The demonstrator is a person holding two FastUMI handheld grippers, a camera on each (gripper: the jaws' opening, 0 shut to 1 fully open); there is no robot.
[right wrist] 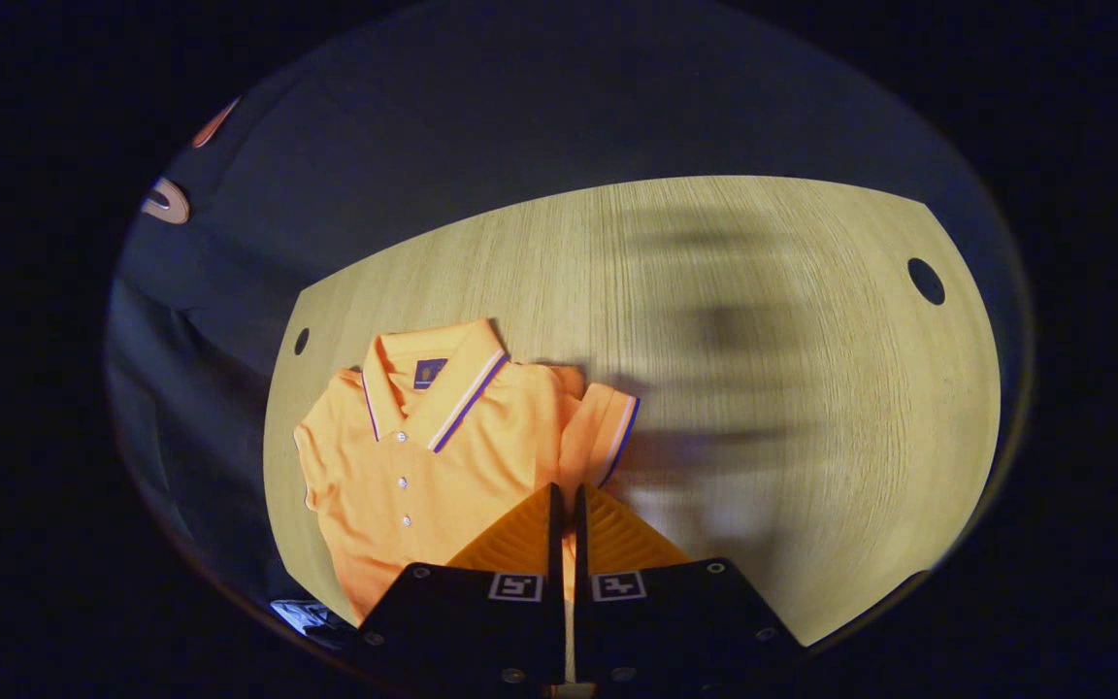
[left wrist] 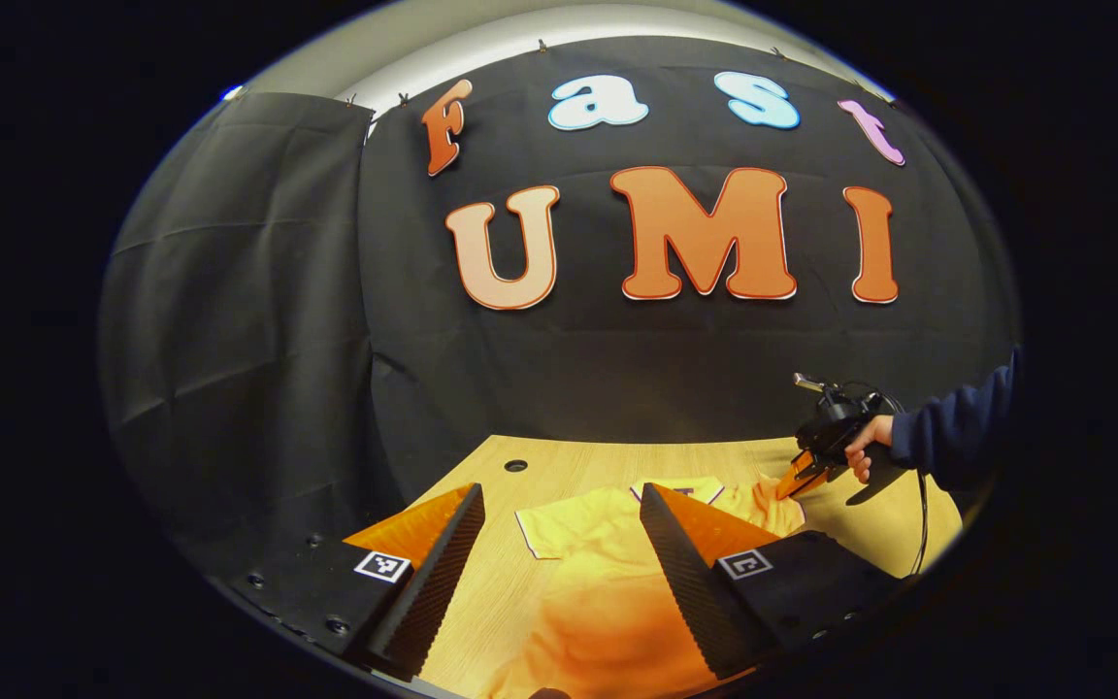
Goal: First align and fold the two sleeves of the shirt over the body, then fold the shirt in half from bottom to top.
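The left gripper (left wrist: 559, 505) is hovering with fingers spread wide over the orange shirt (left wrist: 608, 582), which is lying flat on the wooden table (left wrist: 481, 573) just beneath it. Farther off, the right gripper (right wrist: 565, 500) is pinching its fingers together on the shirt's sleeve (right wrist: 603, 427), a hand (left wrist: 865, 442) holding it.

In the right gripper view the desk (right wrist: 714, 291) lies bare across its whole width beside the shirt (right wrist: 423, 447), out to the cable hole (right wrist: 926, 281) near the far corner, with only shadow on the wood. The shirt covers the part by the other corner, close to a second hole (right wrist: 301, 341). In the left gripper view the booth wall (left wrist: 258, 340) closes the desk's far edge and one side, and the right gripper (left wrist: 797, 481), held by a hand (left wrist: 865, 447), stands over the shirt's far shoulder.
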